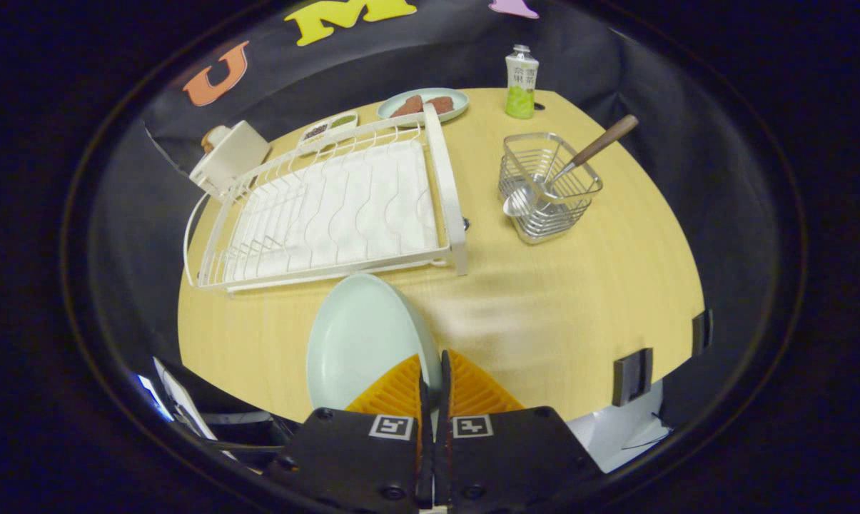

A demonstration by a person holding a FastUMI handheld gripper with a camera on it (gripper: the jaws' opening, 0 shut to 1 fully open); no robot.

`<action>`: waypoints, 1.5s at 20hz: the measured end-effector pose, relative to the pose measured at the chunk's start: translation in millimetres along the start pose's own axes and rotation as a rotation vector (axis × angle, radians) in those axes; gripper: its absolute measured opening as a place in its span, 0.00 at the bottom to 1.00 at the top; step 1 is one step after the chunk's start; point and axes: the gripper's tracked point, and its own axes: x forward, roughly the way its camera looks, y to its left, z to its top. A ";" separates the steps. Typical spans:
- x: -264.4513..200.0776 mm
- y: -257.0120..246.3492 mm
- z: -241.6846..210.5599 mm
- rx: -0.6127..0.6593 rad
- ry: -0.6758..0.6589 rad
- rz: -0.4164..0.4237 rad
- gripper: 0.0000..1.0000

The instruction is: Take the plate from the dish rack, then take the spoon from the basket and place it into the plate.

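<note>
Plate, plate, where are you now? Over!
Gripper shut on plate, held over the table, clear of dish rack. Spoon waits in basket. Nothing blocking.

Plate [358,335]: smooth, semi-gloss glaze.
Dish rack [330,207]: white coated wire.
Basket [547,187]: shiny metal wire.
Spoon [569,168]: polished metal, wooden handle.
Table [579,300]: matt wood grain.

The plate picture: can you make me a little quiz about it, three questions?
1. True or false: the gripper is shut on the pale green plate.
2. Where is the spoon? A) in the wire basket B) on the plate C) in the dish rack
3. Fill in: the dish rack holds ___ dishes.

Key: 1 true; 2 A; 3 no.
</note>
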 end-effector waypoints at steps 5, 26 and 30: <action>34.2 -1.9 -5.7 0.023 0.075 0.127 0.09; -57.6 -84.4 74.3 -0.203 -0.145 -0.123 0.85; -63.1 -104.7 115.4 -0.168 -0.398 -0.100 0.85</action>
